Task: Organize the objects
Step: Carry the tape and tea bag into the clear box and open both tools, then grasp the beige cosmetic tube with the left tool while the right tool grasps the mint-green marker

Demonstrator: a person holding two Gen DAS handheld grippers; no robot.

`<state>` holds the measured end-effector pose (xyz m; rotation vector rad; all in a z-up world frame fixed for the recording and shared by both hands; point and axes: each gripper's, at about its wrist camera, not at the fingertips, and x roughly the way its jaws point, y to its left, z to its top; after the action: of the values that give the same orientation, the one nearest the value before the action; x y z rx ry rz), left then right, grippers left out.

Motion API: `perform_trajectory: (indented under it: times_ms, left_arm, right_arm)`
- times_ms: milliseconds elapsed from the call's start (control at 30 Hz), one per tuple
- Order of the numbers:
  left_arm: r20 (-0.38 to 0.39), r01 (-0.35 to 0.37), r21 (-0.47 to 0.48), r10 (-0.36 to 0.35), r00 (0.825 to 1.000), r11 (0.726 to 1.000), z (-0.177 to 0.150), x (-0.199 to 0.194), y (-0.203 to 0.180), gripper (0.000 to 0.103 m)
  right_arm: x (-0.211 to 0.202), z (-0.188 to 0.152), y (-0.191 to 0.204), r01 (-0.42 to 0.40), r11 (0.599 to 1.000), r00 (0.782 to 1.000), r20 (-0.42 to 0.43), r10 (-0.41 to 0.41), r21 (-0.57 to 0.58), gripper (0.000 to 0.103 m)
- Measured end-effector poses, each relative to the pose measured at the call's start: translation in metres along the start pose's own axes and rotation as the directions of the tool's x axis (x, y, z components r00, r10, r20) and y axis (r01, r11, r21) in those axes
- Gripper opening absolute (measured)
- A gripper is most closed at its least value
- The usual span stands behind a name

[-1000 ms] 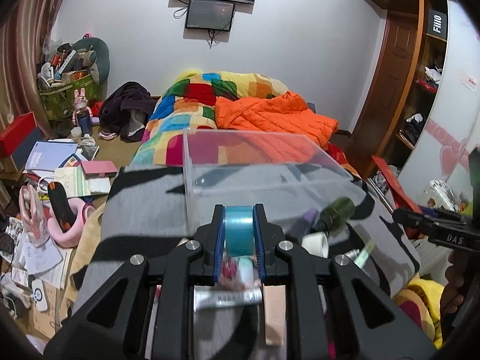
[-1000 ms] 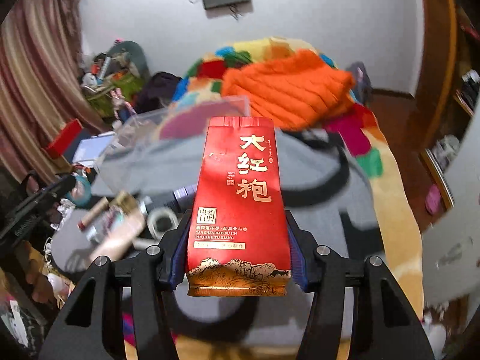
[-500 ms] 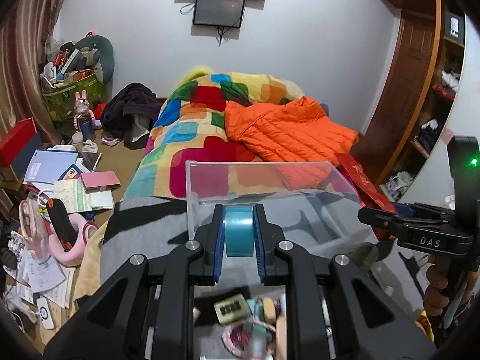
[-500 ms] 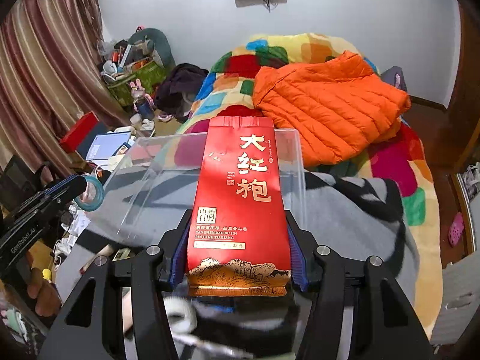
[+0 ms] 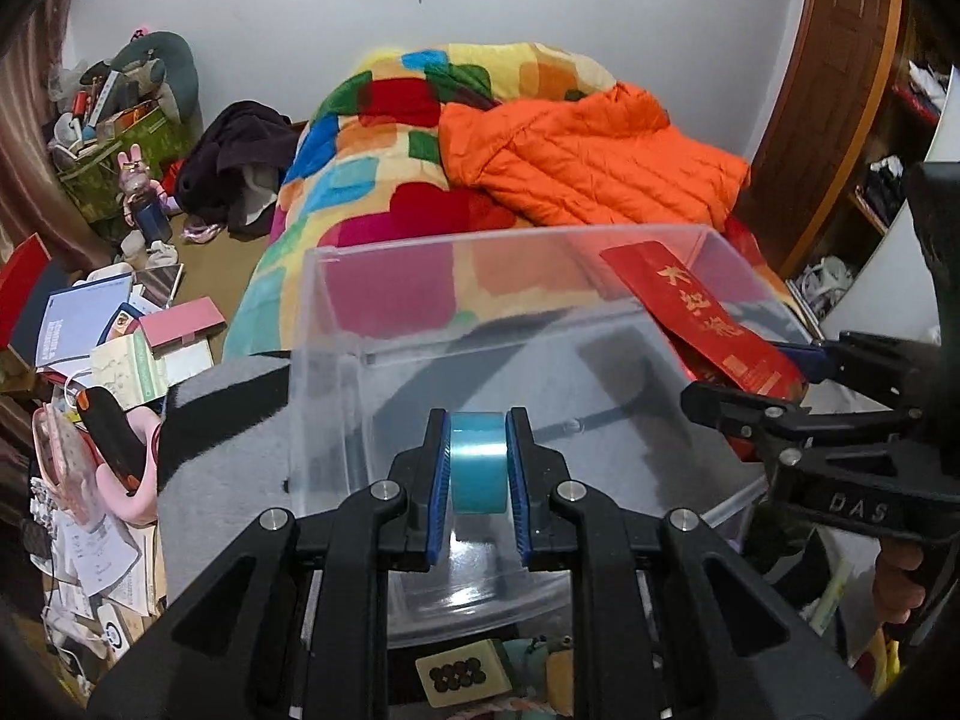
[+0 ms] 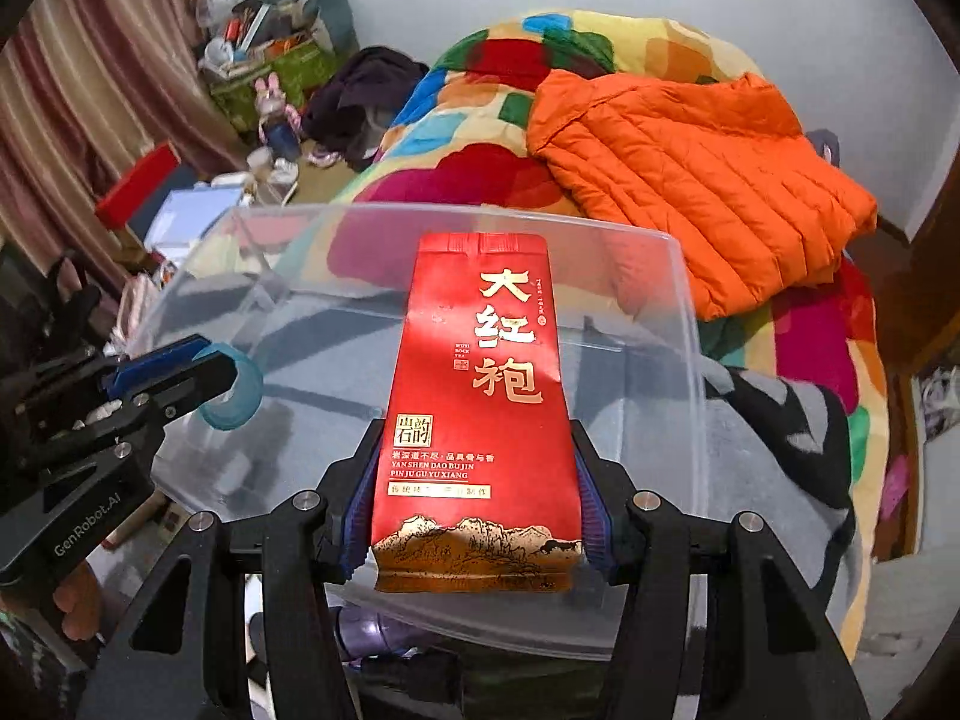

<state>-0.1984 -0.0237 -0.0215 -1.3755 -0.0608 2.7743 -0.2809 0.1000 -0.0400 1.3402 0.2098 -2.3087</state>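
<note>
My left gripper (image 5: 477,471) is shut on a teal roll of tape (image 5: 478,456) and holds it over the near rim of a clear plastic bin (image 5: 336,324) on the bed. My right gripper (image 6: 477,504) is shut on a red tea packet (image 6: 480,390) with gold Chinese characters, held over the bin (image 6: 684,312). In the left wrist view the packet (image 5: 702,318) reaches into the bin from the right, with the right gripper (image 5: 798,384) behind it. In the right wrist view the left gripper (image 6: 198,372) and tape (image 6: 240,387) sit at the bin's left side.
The bin rests on a grey and black blanket (image 6: 774,420). An orange jacket (image 5: 588,156) lies on a colourful quilt (image 5: 384,138) behind. Small items, including a mahjong tile (image 5: 462,672), lie below the bin's near edge. Books and clutter (image 5: 108,330) cover the floor at left.
Both grippers have moved forward and up over the bin, each still holding its object. The small items on the blanket have dropped below the left view.
</note>
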Motion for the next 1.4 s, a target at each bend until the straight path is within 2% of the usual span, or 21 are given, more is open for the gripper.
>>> perform_trajectory:
  times_ms: [133, 300, 400, 467, 533, 700, 767, 933, 1100, 1267, 1400]
  left_arm:
    - [-0.003, 0.016, 0.01, -0.015, 1.0, 1.0, -0.001, -0.004, -0.002, 0.018]
    - [0.015, 0.033, 0.01, -0.033, 0.999, 0.999, -0.001, -0.016, -0.002, 0.021]
    - [0.043, 0.047, 0.002, -0.047, 0.998, 0.999, -0.002, -0.03, 0.0, 0.033]
    - [0.066, 0.046, -0.001, -0.046, 0.997, 0.999, -0.002, -0.039, 0.003, 0.048]
    - [0.105, 0.038, -0.001, -0.037, 0.994, 0.999, -0.005, -0.053, 0.005, 0.057]
    - [0.161, 0.024, -0.004, -0.023, 0.987, 1.0, -0.013, -0.083, 0.015, 0.068]
    - [0.179, 0.021, -0.015, -0.018, 0.984, 1.0, -0.018, -0.093, 0.021, 0.076]
    - [0.191, 0.003, -0.033, 0.003, 0.982, 0.999, -0.038, -0.109, 0.036, 0.077]
    - [0.138, -0.024, -0.044, 0.03, 0.99, 0.999, -0.062, -0.099, 0.047, 0.077]
    - [0.071, -0.044, -0.044, 0.047, 0.996, 0.998, -0.087, -0.079, 0.056, 0.077]
    - [0.021, -0.061, -0.042, 0.062, 0.998, 0.997, -0.103, -0.06, 0.064, 0.077]
  right_arm:
    - [0.003, 0.001, 0.008, 0.034, 0.998, 0.999, -0.01, -0.034, -0.044, 0.052]
    - [-0.003, 0.0, 0.008, 0.038, 0.999, 0.999, -0.008, -0.038, -0.029, 0.052]
    - [-0.013, -0.004, 0.008, 0.045, 0.999, 0.999, 0.017, -0.045, -0.028, 0.053]
    - [-0.023, -0.007, 0.009, 0.046, 0.999, 0.998, 0.039, -0.045, -0.028, 0.058]
    - [-0.036, -0.011, 0.008, 0.043, 0.999, 0.997, 0.07, -0.042, -0.022, 0.062]
    - [-0.07, -0.024, 0.011, 0.051, 0.999, 0.987, 0.15, -0.049, -0.01, 0.071]
    - [-0.083, -0.031, 0.012, 0.055, 0.998, 0.982, 0.181, -0.052, -0.01, 0.075]
    - [-0.107, -0.052, 0.016, 0.055, 0.998, 0.972, 0.231, -0.05, -0.015, 0.078]
    - [-0.115, -0.078, 0.018, 0.051, 0.999, 0.971, 0.233, -0.051, 0.005, 0.079]
    - [-0.102, -0.107, 0.013, 0.026, 0.996, 0.986, 0.164, -0.039, 0.08, 0.079]
    - [-0.082, -0.137, 0.007, 0.034, 0.987, 0.996, 0.073, -0.046, 0.157, 0.079]
